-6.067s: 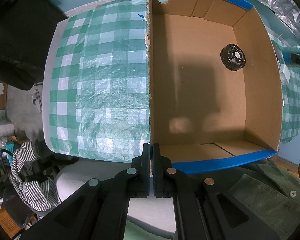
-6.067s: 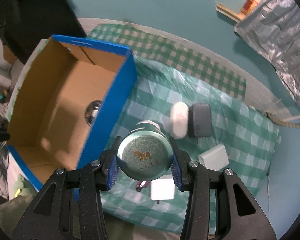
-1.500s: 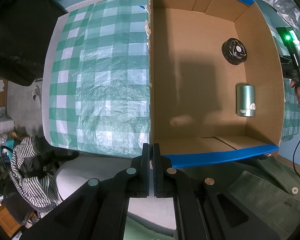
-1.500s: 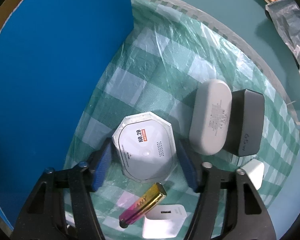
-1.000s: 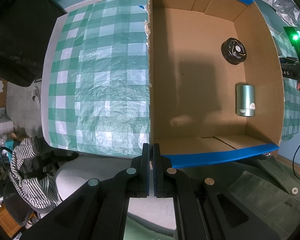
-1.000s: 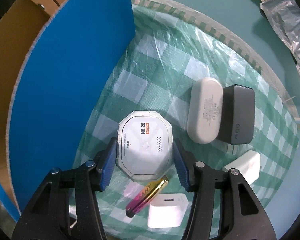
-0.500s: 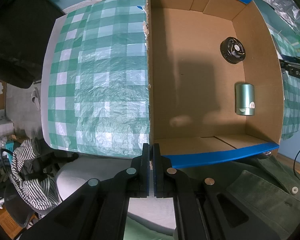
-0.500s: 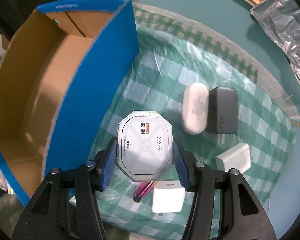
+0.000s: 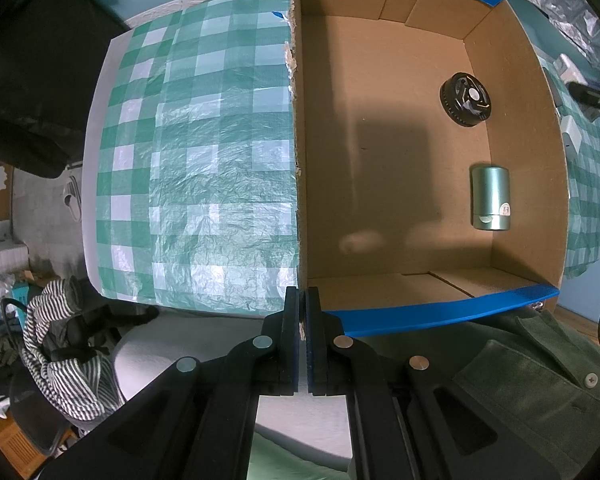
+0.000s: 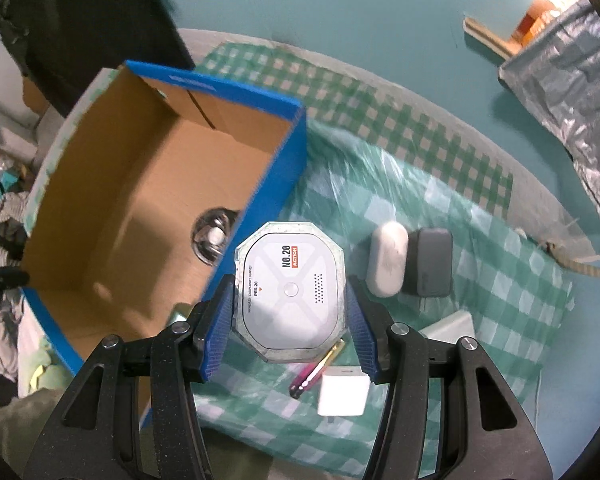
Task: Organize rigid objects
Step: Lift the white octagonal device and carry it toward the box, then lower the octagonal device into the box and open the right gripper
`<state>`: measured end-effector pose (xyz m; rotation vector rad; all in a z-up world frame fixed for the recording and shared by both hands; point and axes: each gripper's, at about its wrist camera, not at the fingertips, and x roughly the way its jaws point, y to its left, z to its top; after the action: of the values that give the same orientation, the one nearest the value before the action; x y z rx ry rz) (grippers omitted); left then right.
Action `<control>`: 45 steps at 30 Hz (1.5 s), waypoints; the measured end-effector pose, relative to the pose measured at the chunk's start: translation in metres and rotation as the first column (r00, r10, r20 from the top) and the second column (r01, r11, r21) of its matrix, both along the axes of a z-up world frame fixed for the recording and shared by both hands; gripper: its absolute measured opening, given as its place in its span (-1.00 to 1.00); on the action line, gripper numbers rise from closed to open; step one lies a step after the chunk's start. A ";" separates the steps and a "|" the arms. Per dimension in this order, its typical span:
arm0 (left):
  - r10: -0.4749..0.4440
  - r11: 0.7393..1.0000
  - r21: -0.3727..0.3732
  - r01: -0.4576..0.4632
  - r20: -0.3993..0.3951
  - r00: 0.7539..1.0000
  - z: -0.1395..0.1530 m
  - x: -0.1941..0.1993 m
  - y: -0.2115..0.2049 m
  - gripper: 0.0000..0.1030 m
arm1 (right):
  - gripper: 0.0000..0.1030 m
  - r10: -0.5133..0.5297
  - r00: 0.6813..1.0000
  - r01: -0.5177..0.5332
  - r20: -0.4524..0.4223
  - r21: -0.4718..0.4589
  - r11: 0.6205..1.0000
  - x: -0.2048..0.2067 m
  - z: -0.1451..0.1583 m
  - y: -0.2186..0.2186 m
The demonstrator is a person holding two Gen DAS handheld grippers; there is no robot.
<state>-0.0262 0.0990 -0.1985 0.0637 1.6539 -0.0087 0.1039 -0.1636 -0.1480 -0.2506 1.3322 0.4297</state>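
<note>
A: Where is your right gripper (image 10: 290, 320), taking the cardboard box (image 10: 260, 208) as landmark?

B: It hangs just outside the box's blue right wall, over the green checked cloth (image 10: 480, 264). Your blue pads clamp the two long sides of the white octagonal case (image 10: 290, 290), marked "NO.20 ACTION", which is off the cloth and overlaps the wall's rim in the right wrist view.

A: And your left gripper (image 9: 303, 312)?

B: It points down at the box's near left corner, where the torn left wall meets the blue near rim. Your jaws are pressed together there; whether they pinch the wall edge I cannot tell.

A: What lies inside the box?

B: Seen from the left wrist, a black round wheel-like part (image 9: 465, 99) sits near the right wall towards the far end, and a pale green cylinder (image 9: 491, 198) lies on its side beside the same wall, nearer the near rim.

A: What is outside the box?

B: To its right on the cloth: a white rounded case (image 10: 388, 258) touching a grey block (image 10: 430, 262), a pink and gold pen-like stick (image 10: 318, 368), and a white charger cube (image 10: 343, 392) beside it.
</note>
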 end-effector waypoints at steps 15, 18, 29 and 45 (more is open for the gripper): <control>0.001 1.000 -0.002 -0.001 0.000 1.000 0.001 0.002 0.000 -0.95 | 0.04 0.102 0.994 -0.103 0.040 0.026 0.994 0.000 0.031 0.047; 0.001 1.000 -0.002 -0.001 0.000 1.000 0.001 0.002 0.000 -0.95 | 0.04 0.123 0.992 -0.123 0.037 0.020 0.992 -0.001 0.029 0.057; 0.000 1.000 -0.002 0.000 0.001 1.000 0.002 0.003 0.000 -0.95 | 0.04 0.172 0.985 -0.172 -0.009 -0.008 0.985 0.003 0.001 0.086; 0.002 1.000 -0.004 -0.002 0.000 1.000 0.002 0.005 0.000 -0.95 | 0.04 0.208 0.975 -0.213 -0.081 -0.055 0.976 0.001 -0.042 0.099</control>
<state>-0.0216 0.0989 -0.1964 0.0593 1.6535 -0.0103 0.1048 -0.0648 -0.1898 -0.4352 1.3999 0.5803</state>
